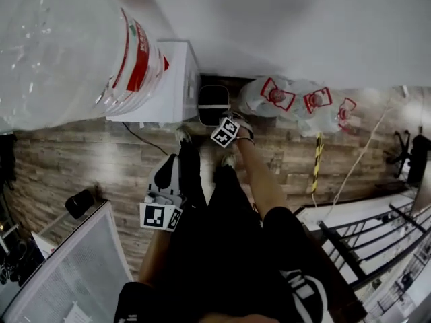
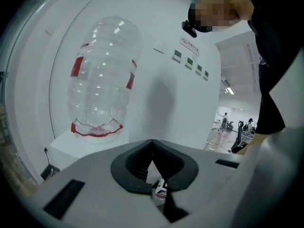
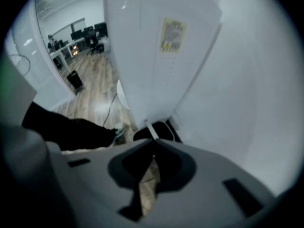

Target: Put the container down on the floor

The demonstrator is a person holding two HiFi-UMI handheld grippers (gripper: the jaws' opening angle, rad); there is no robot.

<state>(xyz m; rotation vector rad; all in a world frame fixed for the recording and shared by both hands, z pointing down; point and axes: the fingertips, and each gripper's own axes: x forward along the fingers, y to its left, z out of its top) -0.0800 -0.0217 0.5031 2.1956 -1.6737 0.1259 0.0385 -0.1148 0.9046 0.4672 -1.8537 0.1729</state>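
Note:
A big clear water container (image 1: 74,46) with a red label stands neck-down on the white dispenser (image 1: 176,79); the left gripper view shows this container (image 2: 102,80) ahead and above. Several more clear containers (image 1: 296,103) with red labels lie on the wooden floor by the wall. My left gripper (image 1: 168,180) hangs by my left leg, its jaws (image 2: 152,144) shut with nothing between them. My right gripper (image 1: 225,132) points steeply down beside the dispenser (image 3: 152,56); its jaws (image 3: 153,144) are shut and hold nothing.
A black box-like thing (image 1: 212,105) sits on the floor at the dispenser's foot, also in the right gripper view (image 3: 159,129). A cable (image 1: 145,140) runs over the floor. A glass partition (image 1: 74,268) stands at lower left, black railings (image 1: 377,227) at lower right.

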